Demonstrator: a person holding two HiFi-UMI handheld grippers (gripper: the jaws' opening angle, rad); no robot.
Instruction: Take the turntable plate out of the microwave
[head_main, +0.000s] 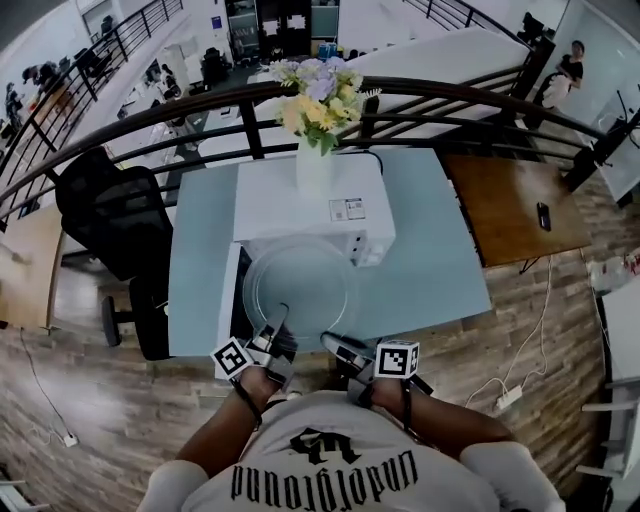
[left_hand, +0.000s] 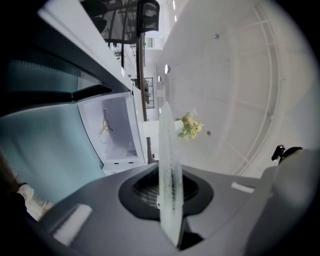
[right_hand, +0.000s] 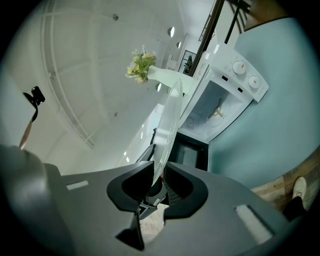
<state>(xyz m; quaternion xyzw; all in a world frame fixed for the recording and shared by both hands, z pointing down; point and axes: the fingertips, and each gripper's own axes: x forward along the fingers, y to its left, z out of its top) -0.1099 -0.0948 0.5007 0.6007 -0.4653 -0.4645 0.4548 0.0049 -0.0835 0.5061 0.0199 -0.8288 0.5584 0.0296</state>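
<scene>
The round glass turntable plate (head_main: 300, 288) hangs in the air in front of the white microwave (head_main: 310, 205), outside its open cavity (left_hand: 117, 132). My left gripper (head_main: 277, 322) is shut on the plate's near-left rim, and my right gripper (head_main: 332, 343) is shut on its near-right rim. In the left gripper view the plate (left_hand: 168, 165) stands edge-on between the jaws of that gripper (left_hand: 167, 200). The right gripper view shows the plate (right_hand: 169, 125) edge-on as well, pinched by that gripper (right_hand: 156, 182), with the empty microwave cavity (right_hand: 216, 111) beyond.
The microwave door (head_main: 229, 305) stands swung open to the left. A white vase of flowers (head_main: 314, 120) sits on top of the microwave. The microwave stands on a pale blue table (head_main: 440, 260); a black office chair (head_main: 110, 215) is at its left, and a wooden desk (head_main: 510, 205) at its right.
</scene>
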